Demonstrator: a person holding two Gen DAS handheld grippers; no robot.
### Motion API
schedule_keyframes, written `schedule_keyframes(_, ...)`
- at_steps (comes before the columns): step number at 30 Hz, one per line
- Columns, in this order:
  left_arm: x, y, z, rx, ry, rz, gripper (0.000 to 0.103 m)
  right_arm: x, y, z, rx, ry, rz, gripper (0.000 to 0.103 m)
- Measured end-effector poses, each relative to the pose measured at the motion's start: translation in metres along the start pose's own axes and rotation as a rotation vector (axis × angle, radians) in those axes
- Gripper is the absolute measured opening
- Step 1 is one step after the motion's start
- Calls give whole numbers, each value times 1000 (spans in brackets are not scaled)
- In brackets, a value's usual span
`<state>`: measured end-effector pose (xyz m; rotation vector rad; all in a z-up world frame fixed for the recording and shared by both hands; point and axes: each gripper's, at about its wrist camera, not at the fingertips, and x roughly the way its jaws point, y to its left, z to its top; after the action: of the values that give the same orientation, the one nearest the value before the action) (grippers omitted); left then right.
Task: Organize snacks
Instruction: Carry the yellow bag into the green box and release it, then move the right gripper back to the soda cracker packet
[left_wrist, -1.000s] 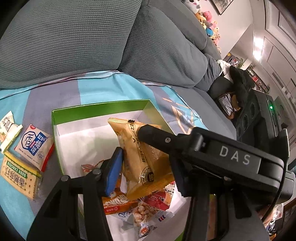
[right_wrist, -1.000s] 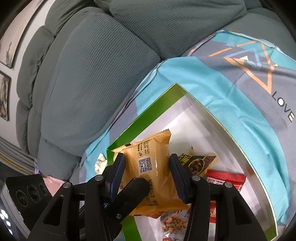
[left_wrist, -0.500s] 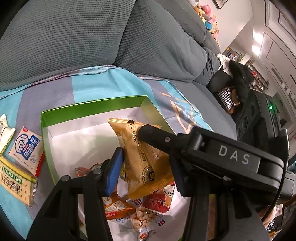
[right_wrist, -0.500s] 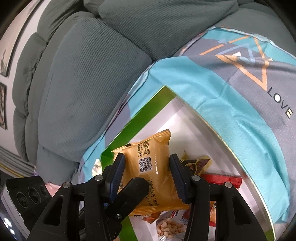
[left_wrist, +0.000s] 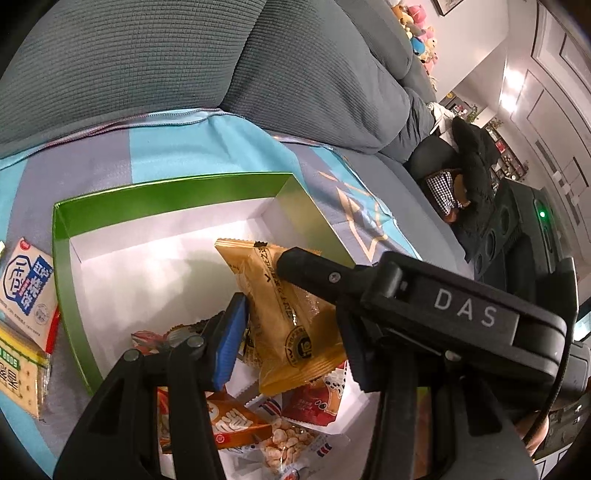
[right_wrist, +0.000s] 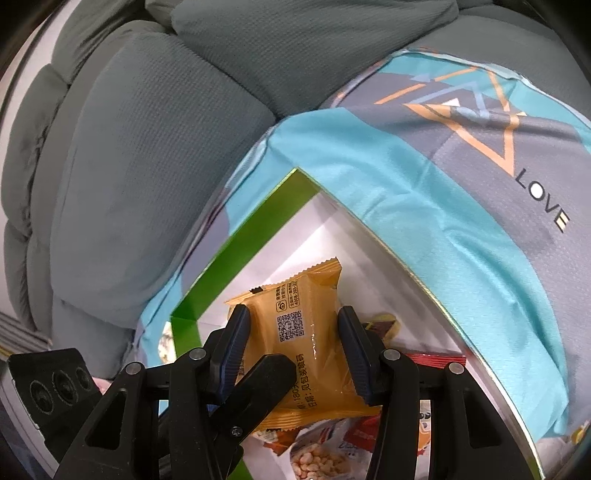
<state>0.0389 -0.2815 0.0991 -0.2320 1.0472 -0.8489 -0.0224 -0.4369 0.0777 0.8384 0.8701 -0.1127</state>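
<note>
right gripper (right_wrist: 293, 341) grips yellow packet (right_wrist: 295, 332) | over green box (left_wrist: 166, 192)

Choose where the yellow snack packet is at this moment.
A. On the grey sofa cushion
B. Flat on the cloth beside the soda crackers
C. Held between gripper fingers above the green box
C: the right gripper pinches the yellow snack packet over the green box.
</note>
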Motion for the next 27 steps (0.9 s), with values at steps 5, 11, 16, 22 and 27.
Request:
schedule_keyframes(5, -1, 3, 0, -9, -2, -4, 48, 1, -1, 0, 3, -5, -15, 52)
schedule_keyframes(11, -8, 3, -1, -2, -20, 43, 50, 1, 2, -1, -8, -25, -56, 52)
schedule_keyframes(16, -26, -5, -5, 43, -68, 107, 53, -3, 11, -2, -48, -44, -53, 52)
schedule_keyframes(22, -68, -1, -16, 46, -143, 110, 73, -14, 25, -7, -102, -116, -88, 62)
schedule_keyframes(27, -118, 22, -32, 11, -231, 167, 90, -27, 36, -16, -156, -162, -78, 69)
